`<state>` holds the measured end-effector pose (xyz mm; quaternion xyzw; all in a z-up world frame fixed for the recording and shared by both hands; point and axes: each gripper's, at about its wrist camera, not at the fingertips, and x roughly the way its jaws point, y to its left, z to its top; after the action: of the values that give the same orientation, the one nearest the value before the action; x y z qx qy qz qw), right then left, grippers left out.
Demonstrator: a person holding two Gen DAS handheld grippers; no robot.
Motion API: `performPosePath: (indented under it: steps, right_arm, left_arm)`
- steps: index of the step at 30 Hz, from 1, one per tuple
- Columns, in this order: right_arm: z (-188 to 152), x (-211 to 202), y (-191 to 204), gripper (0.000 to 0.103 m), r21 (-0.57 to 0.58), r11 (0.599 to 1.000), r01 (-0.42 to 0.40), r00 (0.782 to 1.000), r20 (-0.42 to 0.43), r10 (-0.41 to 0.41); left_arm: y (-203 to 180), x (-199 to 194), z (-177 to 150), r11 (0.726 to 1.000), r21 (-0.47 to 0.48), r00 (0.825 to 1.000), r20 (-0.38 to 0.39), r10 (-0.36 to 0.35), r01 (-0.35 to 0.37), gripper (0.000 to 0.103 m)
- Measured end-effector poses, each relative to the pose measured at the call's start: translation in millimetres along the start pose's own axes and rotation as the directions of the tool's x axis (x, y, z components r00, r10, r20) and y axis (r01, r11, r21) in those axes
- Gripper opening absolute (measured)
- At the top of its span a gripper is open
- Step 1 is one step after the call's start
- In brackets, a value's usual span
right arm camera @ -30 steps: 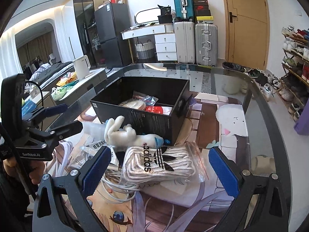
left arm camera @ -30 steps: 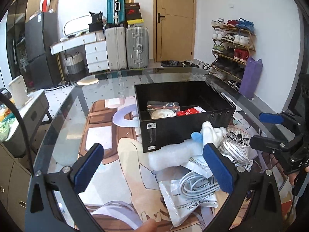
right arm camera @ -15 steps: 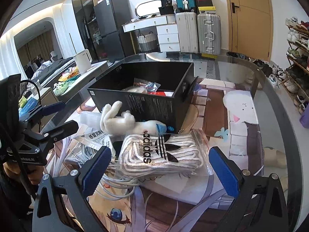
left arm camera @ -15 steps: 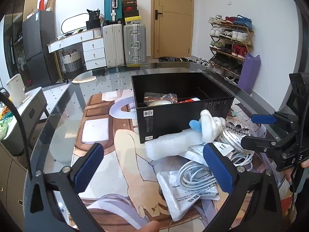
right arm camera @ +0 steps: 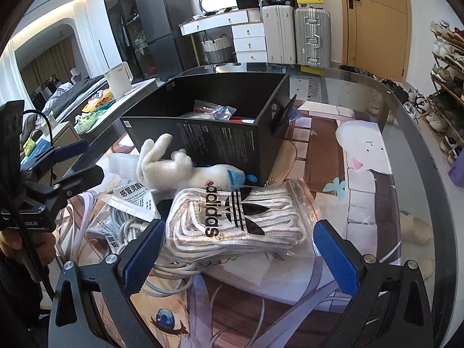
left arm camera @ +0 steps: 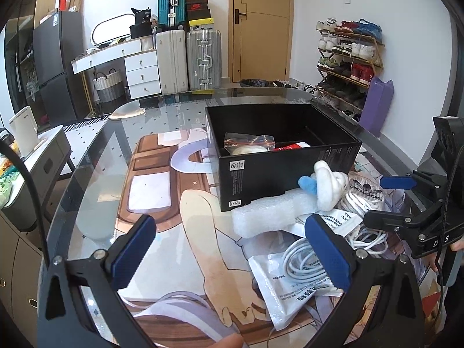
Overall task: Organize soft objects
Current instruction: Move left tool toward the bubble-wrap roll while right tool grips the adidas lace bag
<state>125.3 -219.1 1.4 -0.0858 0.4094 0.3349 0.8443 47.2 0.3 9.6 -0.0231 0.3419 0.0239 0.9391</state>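
Starting at the left, the left gripper (left arm camera: pixel 232 252) hangs with its blue-padded fingers spread wide and holding nothing, above the glass table (left arm camera: pixel 95 179) with its printed mat. Just ahead of it lies a white foam block (left arm camera: pixel 269 214), its far end against the near wall of the open black cardboard box (left arm camera: pixel 287 174), which already holds a few bagged items. On the foam's right end rests a white plush rabbit with a blue tip (right arm camera: pixel 185 168), leaning on the box wall. Below it sits a clear zip bag of white adidas laces (right arm camera: pixel 232 220), overlapping a loose coil of white cable (left arm camera: pixel 301 258) and some printed white pouches (left arm camera: pixel 293 287); how the cable threads under the bag is hard to tell. Farther right, the right gripper (right arm camera: pixel 237 252) is also spread and empty, its pads flanking the lace bag's near edge.

The step in hand looks like picking up the lace bag. It should go best if the right gripper lowers squarely over the bag's middle, pinches the bundle rather than the slippery film alone, and lifts straight up so neither the cable nor the rabbit is dragged along.
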Motion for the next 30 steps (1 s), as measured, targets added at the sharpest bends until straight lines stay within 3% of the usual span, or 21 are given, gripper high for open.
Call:
performPosePath:
  steps: [30]
  right_arm:
    - [19,43,-16,0.102,-0.064,0.998,-0.026,0.992,-0.124,0.018]
  left_arm:
    - [7,14,-6,1.000,0.000,0.998,-0.055,-0.020,0.020,0.103]
